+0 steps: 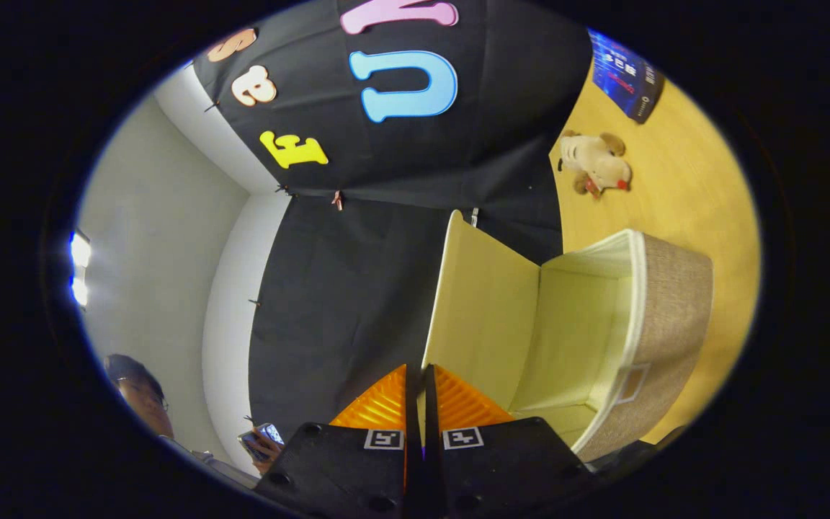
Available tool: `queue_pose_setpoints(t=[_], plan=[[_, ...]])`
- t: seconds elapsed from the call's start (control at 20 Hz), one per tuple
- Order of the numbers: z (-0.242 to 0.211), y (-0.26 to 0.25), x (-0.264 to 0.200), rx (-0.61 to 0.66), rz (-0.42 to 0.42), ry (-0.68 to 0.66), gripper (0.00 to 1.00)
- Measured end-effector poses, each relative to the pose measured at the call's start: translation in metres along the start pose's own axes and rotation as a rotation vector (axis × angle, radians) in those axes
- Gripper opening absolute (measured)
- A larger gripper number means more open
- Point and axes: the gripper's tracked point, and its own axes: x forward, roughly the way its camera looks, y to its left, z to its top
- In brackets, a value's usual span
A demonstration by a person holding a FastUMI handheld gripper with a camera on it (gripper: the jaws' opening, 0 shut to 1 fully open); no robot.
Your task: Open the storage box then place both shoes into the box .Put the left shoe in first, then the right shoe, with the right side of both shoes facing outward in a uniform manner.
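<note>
- Lid (483, 310) of my storage box (674, 317) stands raised just ahead of my gripper (421, 393), its pale inner face turned toward the box's hollow and its lower end running down to my fingertips.
- My fingers (386, 400) are pressed close together, with only a thin dark seam between them; the lid's edge seems to run right into that seam, but I cannot tell whether I am pinching it or merely resting against it.
- The camera is rolled over, so the wooden floor (681, 180) climbs one side of my sight; the box sits on it, mouth toward the lid, with its woven grey wall on the far side from my fingers.
- The box's long axis runs away from me, roughly along my fingers, and its pale lining looks bare.
- Judging by that, the opening is done or nearly done, and no shoe has gone in.
- My next reach has to carry the left shoe in along that axis; where it lies from me I cannot say.
- A plush toy (595, 164) lies well beyond the box, and a person (143, 396) holding a phone (262, 438) is off to the other side of my fingers.
</note>
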Motion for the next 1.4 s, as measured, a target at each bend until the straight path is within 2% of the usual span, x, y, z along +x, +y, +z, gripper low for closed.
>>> queue_pose_setpoints(t=[0.25,0.6,0.9,0.95,1.15,1.25,1.4], plan=[[-0.010,0.018,0.052,-0.063,-0.029,0.053,0.05],[-0.027,0.019,0.125,-0.046,-0.091,0.108,0.05],[-0.060,0.010,0.167,-0.037,-0.115,0.151,0.07],[-0.066,0.009,0.173,-0.033,-0.120,0.162,0.13],[-0.081,0.010,0.181,-0.047,-0.127,0.192,0.72],[-0.081,0.009,0.173,-0.079,-0.142,0.188,0.81],[-0.072,0.016,0.148,-0.141,-0.165,0.172,0.81]])
